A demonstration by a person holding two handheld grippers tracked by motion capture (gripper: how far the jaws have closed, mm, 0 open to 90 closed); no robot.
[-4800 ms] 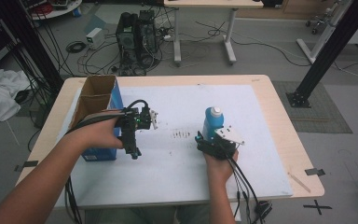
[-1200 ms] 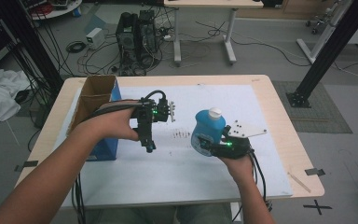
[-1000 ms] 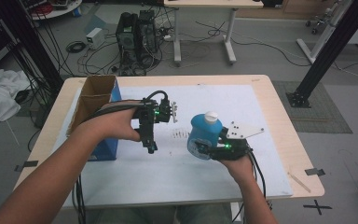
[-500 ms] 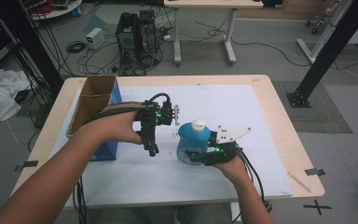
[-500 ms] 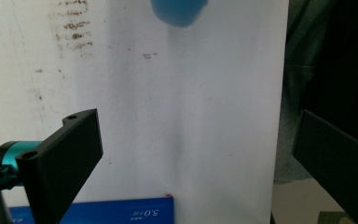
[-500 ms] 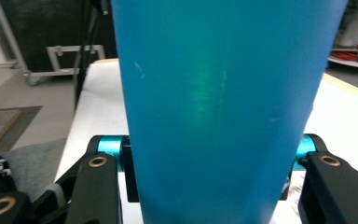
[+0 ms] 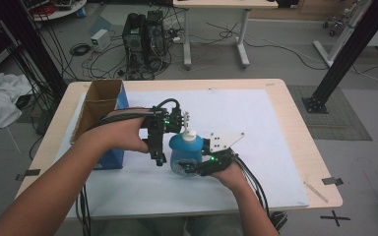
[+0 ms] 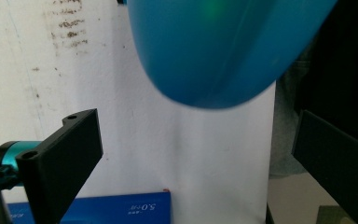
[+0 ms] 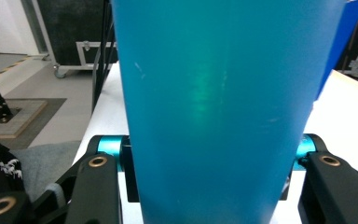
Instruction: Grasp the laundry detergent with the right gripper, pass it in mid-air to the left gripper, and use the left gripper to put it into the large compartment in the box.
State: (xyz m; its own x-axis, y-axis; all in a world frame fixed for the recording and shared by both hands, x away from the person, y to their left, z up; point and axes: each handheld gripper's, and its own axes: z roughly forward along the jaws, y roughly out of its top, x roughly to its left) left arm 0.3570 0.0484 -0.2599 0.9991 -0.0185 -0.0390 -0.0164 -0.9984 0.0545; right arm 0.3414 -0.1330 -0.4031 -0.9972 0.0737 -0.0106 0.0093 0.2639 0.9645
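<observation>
A blue bottle [image 7: 184, 150] with a white cap is held upright just above the white sheet, with my right gripper [image 7: 190, 167] shut on its lower body. In the right gripper view the bottle [image 9: 214, 93] stands between the jaws of my right gripper [image 9: 209, 186]. My left gripper [image 7: 160, 156] points down, right beside the bottle's left side, its jaws wide open. In the left gripper view the bottle's rounded bottom [image 8: 219, 46] hangs ahead of my left gripper [image 8: 193, 154], and nothing is between the jaws.
An open cardboard box with blue sides [image 7: 101, 105] stands at the table's left, behind the left hand; its blue side [image 8: 88, 210] shows at the bottom of the left gripper view. A white sheet [image 7: 236, 113] covers the wooden table [image 7: 300, 132]. Cables trail from both grippers.
My right gripper has carried the blue bottle leftward across the sheet until it is right beside my left gripper. The left gripper has stayed almost in place.
</observation>
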